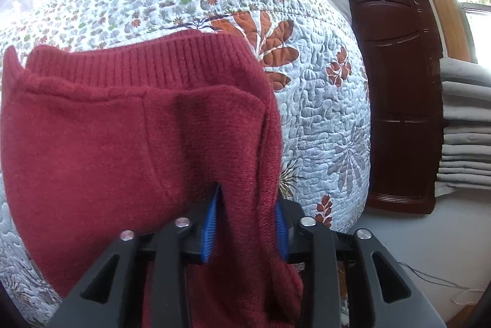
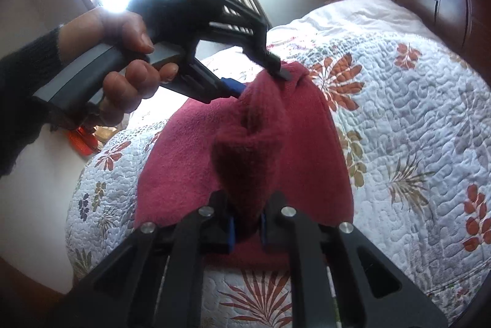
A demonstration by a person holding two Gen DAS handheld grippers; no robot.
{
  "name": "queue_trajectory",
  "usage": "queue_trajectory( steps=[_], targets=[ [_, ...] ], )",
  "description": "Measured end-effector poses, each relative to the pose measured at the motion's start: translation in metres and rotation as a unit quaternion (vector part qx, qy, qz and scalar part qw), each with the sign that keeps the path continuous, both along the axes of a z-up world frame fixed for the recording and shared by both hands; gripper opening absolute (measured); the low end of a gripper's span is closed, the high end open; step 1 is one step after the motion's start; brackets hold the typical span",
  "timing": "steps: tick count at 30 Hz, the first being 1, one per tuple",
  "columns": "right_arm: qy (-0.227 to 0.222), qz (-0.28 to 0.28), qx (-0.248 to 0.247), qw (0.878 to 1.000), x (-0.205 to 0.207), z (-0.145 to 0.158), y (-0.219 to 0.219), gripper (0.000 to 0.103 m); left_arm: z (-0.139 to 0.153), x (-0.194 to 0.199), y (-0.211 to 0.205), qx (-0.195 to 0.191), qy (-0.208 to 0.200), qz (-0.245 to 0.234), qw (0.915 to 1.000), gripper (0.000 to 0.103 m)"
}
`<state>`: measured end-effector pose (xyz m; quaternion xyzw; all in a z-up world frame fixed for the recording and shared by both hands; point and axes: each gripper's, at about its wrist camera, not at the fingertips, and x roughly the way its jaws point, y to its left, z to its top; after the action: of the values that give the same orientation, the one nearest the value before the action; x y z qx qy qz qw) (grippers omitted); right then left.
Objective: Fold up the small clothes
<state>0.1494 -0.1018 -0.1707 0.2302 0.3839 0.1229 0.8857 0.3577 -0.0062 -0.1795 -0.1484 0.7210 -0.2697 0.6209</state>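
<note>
The left gripper [image 1: 245, 223] pinches a fold of the red sweater [image 1: 122, 137] btwn its blue pads [image 1: 208, 226]. The right gripper [image 2: 247, 226] pinches another bit of the sweater, w/ cloth bunched up btwn its fingers. A hand [image 2: 129, 64] holds the left gripper's handle. The sweater lies on a flowery quilt [image 2: 399, 113] on the bed, near a dark wood headboard [image 1: 396, 76]
</note>
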Motion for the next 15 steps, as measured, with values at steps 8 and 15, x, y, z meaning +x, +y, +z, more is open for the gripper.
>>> queue_trajectory(
  steps=[8, 15],
  targets=[
    [0.077, 0.039, 0.182, 0.980, -0.002, -0.072, -0.046, 0.036, 0.043, -0.033, 0.020, -0.095, -0.065, 0.018, 0.9932, 0.080],
    [0.062, 0.100, 0.233, 0.965, -0.002, -0.059, -0.092, 0.047, 0.082, -0.105, 0.087, -0.088, -0.149, 0.011, 0.9848, 0.088]
  ],
)
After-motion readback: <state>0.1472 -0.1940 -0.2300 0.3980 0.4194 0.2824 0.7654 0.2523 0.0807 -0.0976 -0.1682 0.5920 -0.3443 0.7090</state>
